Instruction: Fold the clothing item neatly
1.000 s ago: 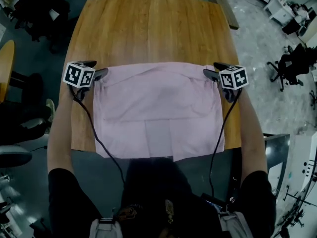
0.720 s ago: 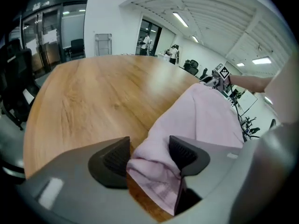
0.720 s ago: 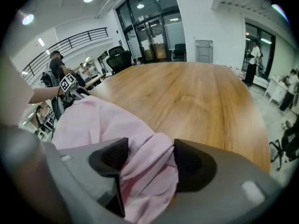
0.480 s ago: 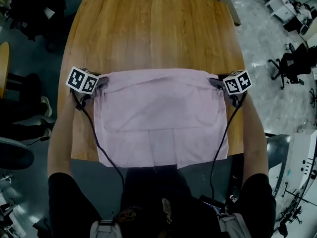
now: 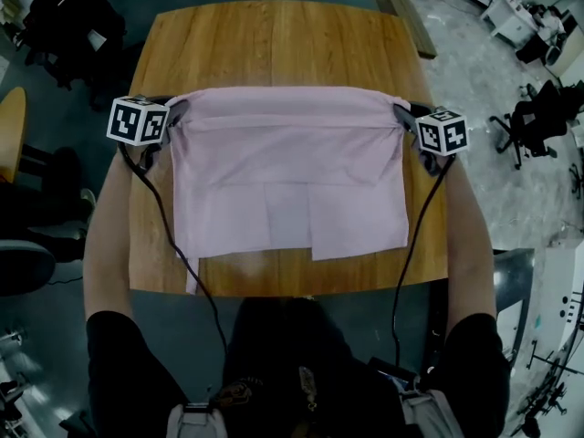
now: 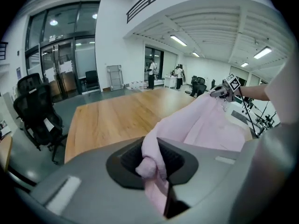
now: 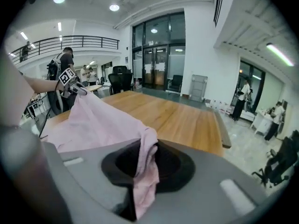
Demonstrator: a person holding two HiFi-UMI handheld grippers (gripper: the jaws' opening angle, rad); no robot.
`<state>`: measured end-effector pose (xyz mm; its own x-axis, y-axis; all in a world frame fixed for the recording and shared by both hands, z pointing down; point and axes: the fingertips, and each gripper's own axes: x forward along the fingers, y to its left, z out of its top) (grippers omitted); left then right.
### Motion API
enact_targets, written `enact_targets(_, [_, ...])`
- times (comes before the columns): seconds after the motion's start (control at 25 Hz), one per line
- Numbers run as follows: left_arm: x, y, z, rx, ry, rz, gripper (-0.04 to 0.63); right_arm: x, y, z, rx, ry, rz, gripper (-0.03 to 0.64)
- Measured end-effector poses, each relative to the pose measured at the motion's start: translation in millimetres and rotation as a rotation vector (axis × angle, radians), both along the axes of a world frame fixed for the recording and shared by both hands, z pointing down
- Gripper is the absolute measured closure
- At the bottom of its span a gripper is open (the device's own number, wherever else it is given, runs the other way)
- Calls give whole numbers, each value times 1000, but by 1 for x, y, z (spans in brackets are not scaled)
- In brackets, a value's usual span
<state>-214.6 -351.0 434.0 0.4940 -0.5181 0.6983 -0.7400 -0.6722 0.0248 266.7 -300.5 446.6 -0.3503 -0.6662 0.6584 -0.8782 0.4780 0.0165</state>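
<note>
**Surface:** wooden table (image 5: 274,44), rounded corners, grain running away from the person. Far half shows bare wood. Floor (image 5: 484,99) grey and glossy w/ reflections.

**Room:** large open office hall, white walls, strip lights in ceiling. Glass doors (image 6: 60,64) at ground level, balcony railing (image 7: 60,42) on upper level.

**Surroundings:**
- Black office chair (image 5: 538,121) on floor right of table.
- More chairs (image 6: 35,111) near the doors, seen in left gripper view.
- Second wooden tabletop (image 5: 9,126) at left edge of head view.
- Long plank (image 5: 401,12) just off table's far right corner.
- People (image 6: 152,73) standing far off, well apart from table.

**Task item:** pink garment (image 5: 287,172) over middle and near part of table. Top edge raised off the wood and stretched btwn both grippers. Lower part drapes onto the wood, hem near front edge. Narrow strip at left reaches that edge.

**L gripper** (image 5: 175,115): jaws have just been closing and now pinch garment's top left corner. Cloth is bunched btwn the pads in its own view.

**R gripper** (image 5: 400,115): likewise just been closing, now nipped on top right corner, cloth hanging down through the jaws.

**In the way:** person's forearms (image 5: 105,235) flank the garment on both sides. Cables (image 5: 182,254) run from each gripper back to the person. L cable crosses the table's near left part, just beside garment's edge.
</note>
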Motion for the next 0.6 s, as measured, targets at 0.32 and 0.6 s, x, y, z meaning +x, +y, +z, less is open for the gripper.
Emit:
enact_targets(0.32, [-10,82,-36,67,52,58,541,-2,64,-47,131,-33,-59,557])
enact_targets(0.6, [-18,192,-19,-1,11,90,541,-10,165,-42,119,-106,-161,555])
